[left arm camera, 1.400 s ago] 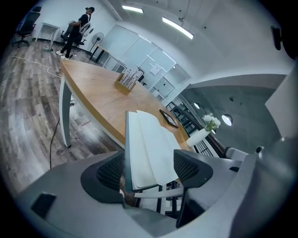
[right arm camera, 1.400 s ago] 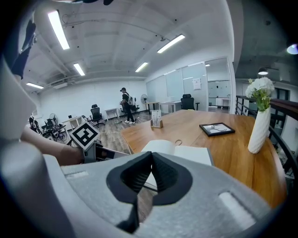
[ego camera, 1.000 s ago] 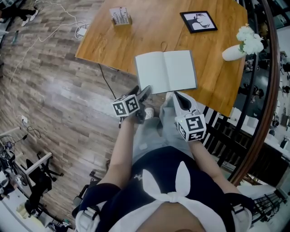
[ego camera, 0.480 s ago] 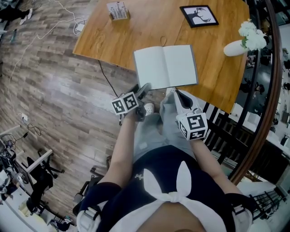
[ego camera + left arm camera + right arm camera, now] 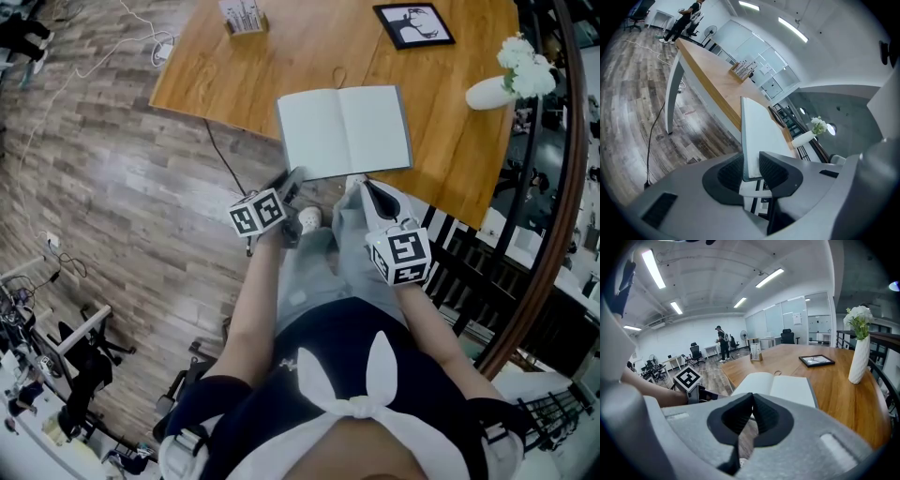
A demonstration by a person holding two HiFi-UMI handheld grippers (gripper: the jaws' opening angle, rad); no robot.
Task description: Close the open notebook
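I count one notebook [image 5: 344, 131], lying open and flat at the near edge of the counter [image 5: 281, 66], and two hand-held grippers below that edge. Also on the counter are one picture frame [image 5: 412, 24], one white vase [image 5: 489, 92] of white flowers [image 5: 523, 54] and one small card holder [image 5: 242, 16], all well apart from the notebook. The head view gives me the whole layout. The left hand-held gripper [image 5: 292, 183] reaches up to the notebook's near left corner, and the right hand-held gripper [image 5: 367, 190] sits just below the right page, apart from it. From up there I cannot read either pair of jaws. The left gripper view settles that side. Its jaws have just been closing and now stand narrow, with the edge of the notebook's left half between the pads, which press on both faces. The right gripper view shows its own jaws drawn together with nothing between them, the open pages just beyond the tips. Only that view shows me the left unit's marker cube [image 5: 688, 378] from the side. Both gripper views also catch one person [image 5: 722, 343] standing far across the room, whom the head view does not show.
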